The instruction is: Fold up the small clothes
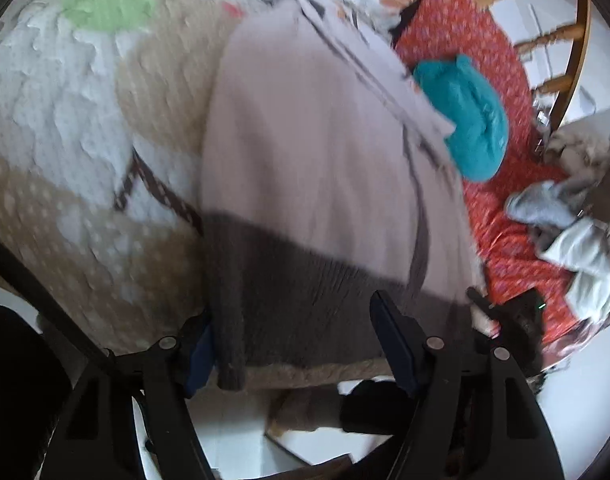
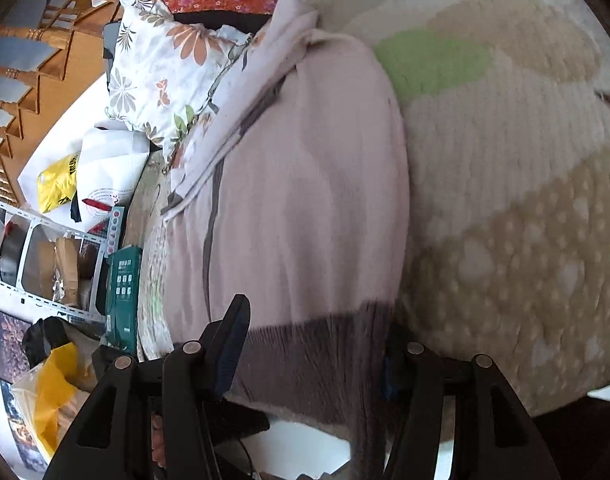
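The pale pink knitted sweater [image 1: 305, 128] with its dark grey hem at 6 o'clock should be lifted evenly, the wide-open left fingers [image 1: 389, 340] and right fingers [image 2: 233, 332] straddling but not yet pinching it.

Pale pink sweater [image 1: 313, 128] with grey-brown ribbed hem; teal cloth [image 1: 469, 120]; red floral fabric [image 1: 501, 60].

Left wrist view: close and low over the sweater [image 1: 305, 152], facing forward along its length from the dark hem between the fingers [image 1: 393, 344]. Right wrist view: same nearness, same hem between fingers [image 2: 229, 344]. Shared: sweater [image 2: 305, 184], patterned bedspread [image 1: 85, 128] [image 2: 505, 184], teal cloth [image 1: 465, 116].
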`<state>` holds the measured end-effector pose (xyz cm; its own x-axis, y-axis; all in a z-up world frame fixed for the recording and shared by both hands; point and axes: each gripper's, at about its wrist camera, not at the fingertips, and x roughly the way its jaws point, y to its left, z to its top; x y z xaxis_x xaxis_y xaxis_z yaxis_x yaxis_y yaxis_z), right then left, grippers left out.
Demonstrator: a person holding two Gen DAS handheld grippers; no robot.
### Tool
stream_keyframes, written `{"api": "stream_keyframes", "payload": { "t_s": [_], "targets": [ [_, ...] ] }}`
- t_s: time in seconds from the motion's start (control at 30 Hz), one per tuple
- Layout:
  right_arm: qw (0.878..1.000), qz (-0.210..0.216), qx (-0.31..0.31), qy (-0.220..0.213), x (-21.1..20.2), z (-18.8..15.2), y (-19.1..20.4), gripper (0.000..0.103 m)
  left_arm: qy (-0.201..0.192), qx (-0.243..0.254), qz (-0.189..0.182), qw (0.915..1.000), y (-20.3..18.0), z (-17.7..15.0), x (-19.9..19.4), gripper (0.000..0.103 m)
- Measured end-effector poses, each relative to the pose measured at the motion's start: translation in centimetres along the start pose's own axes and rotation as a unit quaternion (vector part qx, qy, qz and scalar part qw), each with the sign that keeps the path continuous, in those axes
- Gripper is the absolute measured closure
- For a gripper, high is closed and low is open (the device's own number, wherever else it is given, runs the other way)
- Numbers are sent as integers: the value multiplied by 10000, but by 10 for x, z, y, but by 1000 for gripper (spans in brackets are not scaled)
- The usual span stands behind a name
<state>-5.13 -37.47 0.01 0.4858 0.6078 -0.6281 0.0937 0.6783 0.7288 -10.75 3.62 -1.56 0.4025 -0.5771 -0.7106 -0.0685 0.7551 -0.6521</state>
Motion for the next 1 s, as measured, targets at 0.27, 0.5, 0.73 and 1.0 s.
{"api": "stream_keyframes", "payload": {
  "t_s": [0.27, 0.5, 0.73, 1.0],
  "targets": [
    [9995, -271, -135, 11, -3, -18, 1, 52, -117, 139, 635, 9978, -7, 0, 4, 69],
    [9955, -712, -624, 21, -4, -31, 13, 99, -472, -300, 432, 9975, 3, 5, -28, 95],
    [9946, -148, -1023, 130, -46, -70, 33, 99, -988, 275, 381, 9940, -23, -35, -92, 100],
    [9900, -240, -1382, 169, -34, -53, 64, 99, -1205, 336, 480, 9910, -29, 11, -92, 100]
  ]
}}
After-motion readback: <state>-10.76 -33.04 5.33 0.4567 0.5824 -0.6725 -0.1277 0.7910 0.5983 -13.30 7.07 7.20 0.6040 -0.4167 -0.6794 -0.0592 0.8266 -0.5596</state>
